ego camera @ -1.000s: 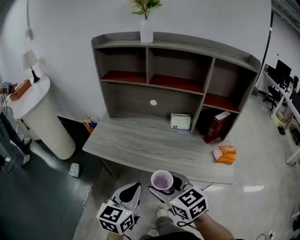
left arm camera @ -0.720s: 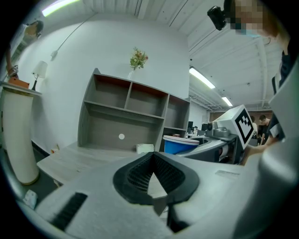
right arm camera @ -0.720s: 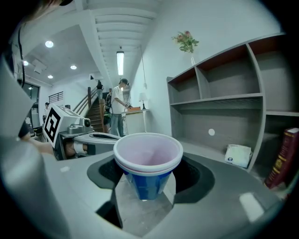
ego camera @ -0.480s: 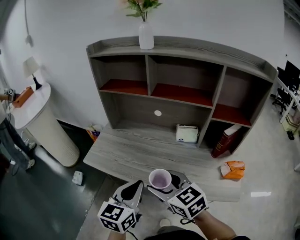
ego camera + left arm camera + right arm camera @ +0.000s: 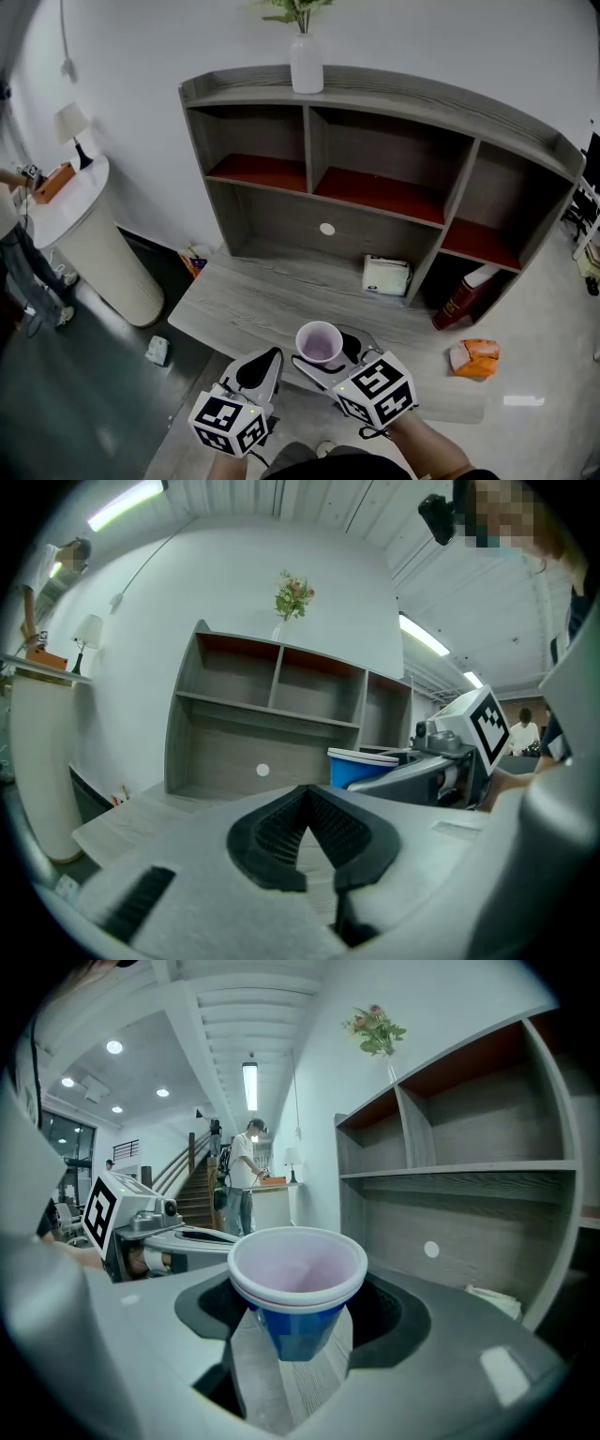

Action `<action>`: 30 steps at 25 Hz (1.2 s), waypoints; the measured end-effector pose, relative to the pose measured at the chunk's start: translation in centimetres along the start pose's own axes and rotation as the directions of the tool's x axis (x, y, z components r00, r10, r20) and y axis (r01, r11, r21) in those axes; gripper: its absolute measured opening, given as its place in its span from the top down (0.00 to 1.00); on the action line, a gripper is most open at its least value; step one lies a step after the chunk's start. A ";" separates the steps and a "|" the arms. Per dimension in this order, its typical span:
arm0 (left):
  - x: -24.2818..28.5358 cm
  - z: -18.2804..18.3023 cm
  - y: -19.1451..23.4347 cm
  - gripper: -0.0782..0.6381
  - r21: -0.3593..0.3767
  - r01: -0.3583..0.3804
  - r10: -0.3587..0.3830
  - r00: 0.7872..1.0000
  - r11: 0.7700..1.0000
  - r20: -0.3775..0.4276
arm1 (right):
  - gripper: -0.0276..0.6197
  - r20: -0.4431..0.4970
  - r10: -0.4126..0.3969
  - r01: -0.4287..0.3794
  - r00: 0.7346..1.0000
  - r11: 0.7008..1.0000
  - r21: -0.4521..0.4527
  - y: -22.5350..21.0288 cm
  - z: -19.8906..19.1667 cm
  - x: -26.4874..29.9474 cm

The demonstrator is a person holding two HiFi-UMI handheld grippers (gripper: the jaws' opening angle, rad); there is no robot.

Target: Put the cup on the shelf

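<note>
A blue cup (image 5: 320, 341) with a white rim and a pale inside stands upright between the jaws of my right gripper (image 5: 324, 351), which is shut on it. The cup (image 5: 298, 1290) fills the middle of the right gripper view. It hangs just over the front edge of the grey desk (image 5: 253, 305). The shelf unit (image 5: 375, 192) stands at the back of the desk, its upper compartments with red floors bare. My left gripper (image 5: 260, 367) is left of the cup, shut with nothing in it; its view shows the cup (image 5: 361, 766) to the right.
A white vase (image 5: 307, 64) with flowers tops the shelf unit. A white box (image 5: 386, 276) sits on the desk under it, a red book (image 5: 466, 295) leans in the lower right bay, and an orange packet (image 5: 474, 357) lies at the right. A round white cabinet (image 5: 84, 239) stands left.
Both grippers and the cup have come forward toward the desk; the cup is now over the desk's front edge. The shelf looks nearer and larger.
</note>
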State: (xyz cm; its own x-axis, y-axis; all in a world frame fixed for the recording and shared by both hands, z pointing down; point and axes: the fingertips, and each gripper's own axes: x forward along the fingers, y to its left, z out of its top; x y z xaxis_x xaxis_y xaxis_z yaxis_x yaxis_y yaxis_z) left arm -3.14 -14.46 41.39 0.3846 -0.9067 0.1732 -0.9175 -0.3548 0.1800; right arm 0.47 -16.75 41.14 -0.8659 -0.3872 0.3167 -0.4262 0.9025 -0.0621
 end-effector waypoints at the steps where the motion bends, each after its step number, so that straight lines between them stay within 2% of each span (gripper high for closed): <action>1: 0.1 0.1 0.2 0.91 -0.003 -0.003 0.003 1.000 1.000 -0.001 | 0.47 -0.002 0.004 -0.004 1.000 1.000 0.002 -0.2 0.1 0.2; 9: 1.7 0.9 2.4 0.91 -0.010 -0.025 0.025 1.000 1.000 -0.004 | 0.47 -0.002 0.026 -0.026 1.000 1.000 -0.011 -1.5 1.8 2.3; 15: 4.0 2.1 4.5 0.91 0.003 0.006 -0.006 1.000 1.000 -0.011 | 0.47 0.017 0.008 -0.007 1.000 0.999 -0.034 -3.0 4.5 4.6; 30: 8.3 8.1 15.6 0.91 0.020 0.097 -0.097 0.995 0.995 -0.012 | 0.47 0.013 -0.075 0.075 0.997 0.997 -0.018 -7.4 11.3 15.4</action>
State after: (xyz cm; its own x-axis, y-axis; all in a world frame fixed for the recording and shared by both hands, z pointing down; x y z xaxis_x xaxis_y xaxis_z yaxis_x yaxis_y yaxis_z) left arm -15.07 -29.40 37.84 0.4729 -0.8653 0.1663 -0.8776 -0.4456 0.1768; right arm -12.66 -31.49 35.76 -0.8350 -0.4558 0.3084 -0.4850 0.8743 -0.0210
